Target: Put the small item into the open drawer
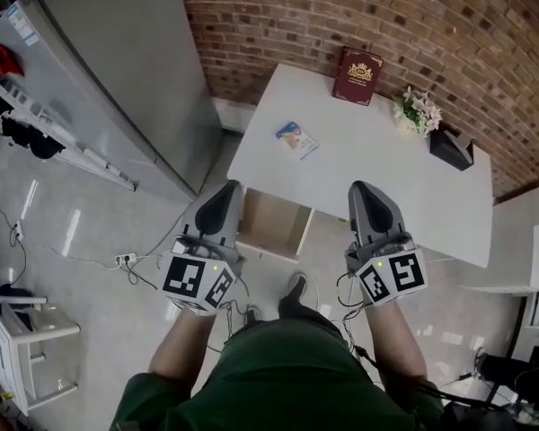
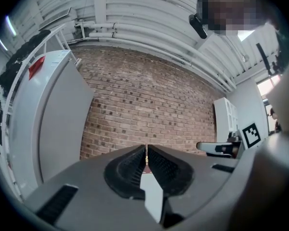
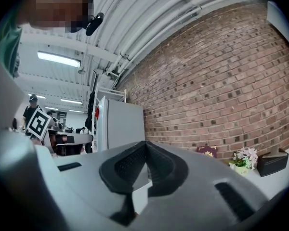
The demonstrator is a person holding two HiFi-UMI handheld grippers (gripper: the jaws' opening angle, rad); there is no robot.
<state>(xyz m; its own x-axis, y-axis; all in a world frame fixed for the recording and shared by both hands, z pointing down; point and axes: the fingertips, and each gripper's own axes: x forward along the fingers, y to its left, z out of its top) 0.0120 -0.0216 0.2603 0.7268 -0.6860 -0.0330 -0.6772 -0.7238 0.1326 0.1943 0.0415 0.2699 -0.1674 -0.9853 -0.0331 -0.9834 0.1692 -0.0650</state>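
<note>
White table [image 1: 377, 164]: small item [image 1: 296, 139], perhaps packet, well ahead of left tool [image 1: 223, 196], right tool [image 1: 366, 194]; both clenched empty.

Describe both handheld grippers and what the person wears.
Both the left gripper and right gripper are grey tapered shells with black ribbed pads. Each carries a cube with black-and-white square markers, and thin black cables trail from them. The person wears a dark green top; forearms are unsleeved.

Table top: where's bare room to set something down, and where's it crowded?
Bare: middle and near edge of the table, between the packet and the black box. Crowded: the far edge by the wall, with book, flowers, black box.
</note>
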